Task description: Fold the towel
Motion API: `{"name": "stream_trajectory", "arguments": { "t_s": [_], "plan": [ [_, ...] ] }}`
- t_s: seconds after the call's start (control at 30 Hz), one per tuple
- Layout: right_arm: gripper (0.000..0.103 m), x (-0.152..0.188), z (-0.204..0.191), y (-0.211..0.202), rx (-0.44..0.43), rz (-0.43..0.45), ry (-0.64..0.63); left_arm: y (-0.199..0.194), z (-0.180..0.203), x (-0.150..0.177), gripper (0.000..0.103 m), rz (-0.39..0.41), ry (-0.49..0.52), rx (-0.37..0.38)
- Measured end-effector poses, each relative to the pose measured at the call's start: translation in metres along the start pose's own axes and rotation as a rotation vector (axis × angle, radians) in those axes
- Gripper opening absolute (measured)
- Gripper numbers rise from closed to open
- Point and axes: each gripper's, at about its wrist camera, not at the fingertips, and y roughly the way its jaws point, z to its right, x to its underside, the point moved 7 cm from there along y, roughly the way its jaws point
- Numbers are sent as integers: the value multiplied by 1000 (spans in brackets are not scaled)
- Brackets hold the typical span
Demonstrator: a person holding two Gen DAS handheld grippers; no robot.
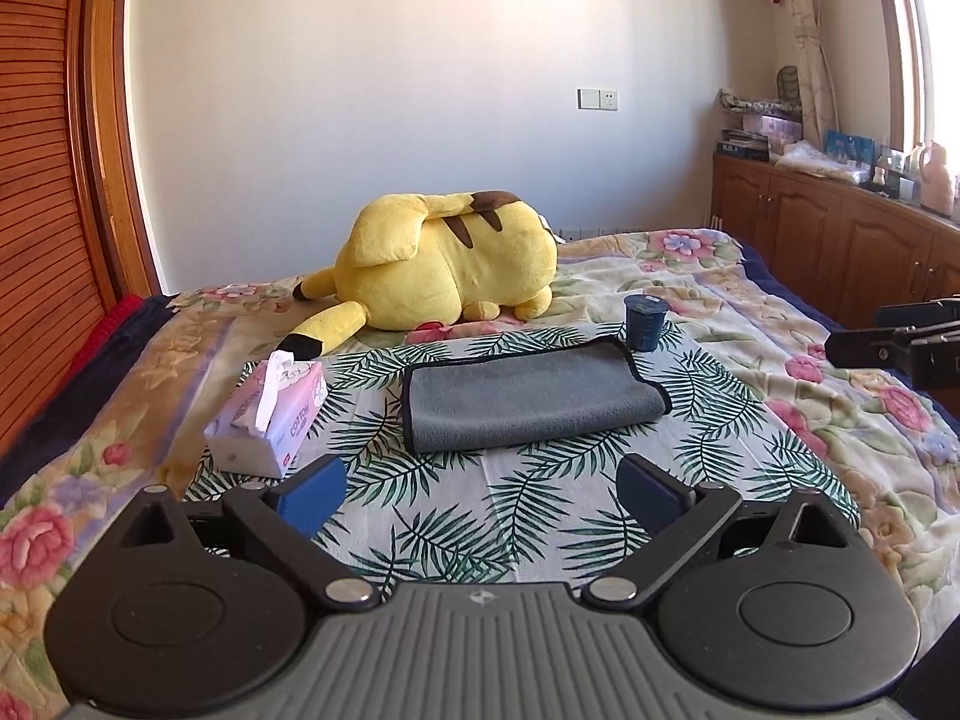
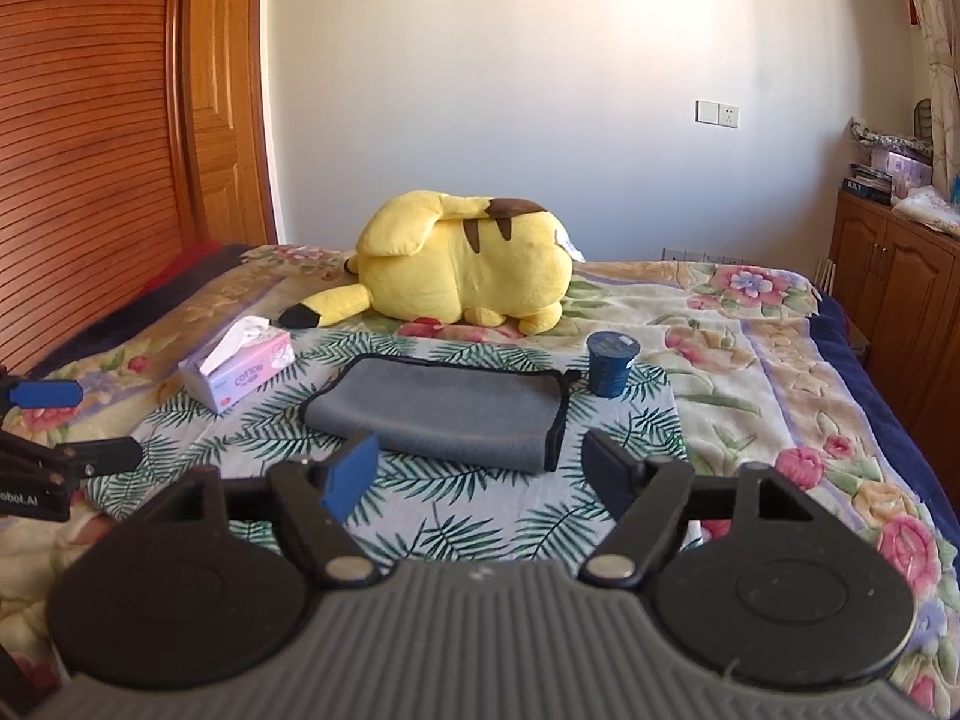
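Note:
A grey towel point(image 1: 528, 399) with black trim lies folded over on a palm-leaf cloth point(image 1: 528, 510) on the bed. It also shows in the right wrist view point(image 2: 444, 411). My left gripper point(image 1: 483, 495) is open and empty, hovering just short of the towel's near edge. My right gripper point(image 2: 483, 468) is open and empty, close above the towel's near edge. The right gripper shows at the right edge of the left wrist view point(image 1: 894, 348). One blue fingertip point(image 2: 45, 393) of the left gripper shows at the left edge of the right wrist view.
A pink tissue box point(image 1: 270, 414) stands left of the towel. A dark blue cup point(image 1: 643, 322) stands at its far right corner. A yellow plush toy point(image 1: 444, 267) lies behind. Wooden cabinets point(image 1: 840, 234) line the right; a wooden wardrobe point(image 1: 42, 180) stands left.

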Motion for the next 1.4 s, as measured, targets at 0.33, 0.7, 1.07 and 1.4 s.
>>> {"name": "stream_trajectory", "arguments": {
  "t_s": [0.33, 0.7, 1.07, 1.4],
  "plan": [
    [103, 17, -17, -10, -19, 10, -11, -18, 16, 15, 87, 21, 29, -20],
    [103, 47, -27, -10, 24, -29, -13, -18, 24, 42, 87, 2, -2, -41],
    [103, 67, -25, -11, 64, -54, 7, -10, 20, 61, 87, -15, -8, -53],
    [103, 78, -19, -4, 76, -56, 43, -7, 19, 70, 87, -8, -8, -49]
  ]
}}
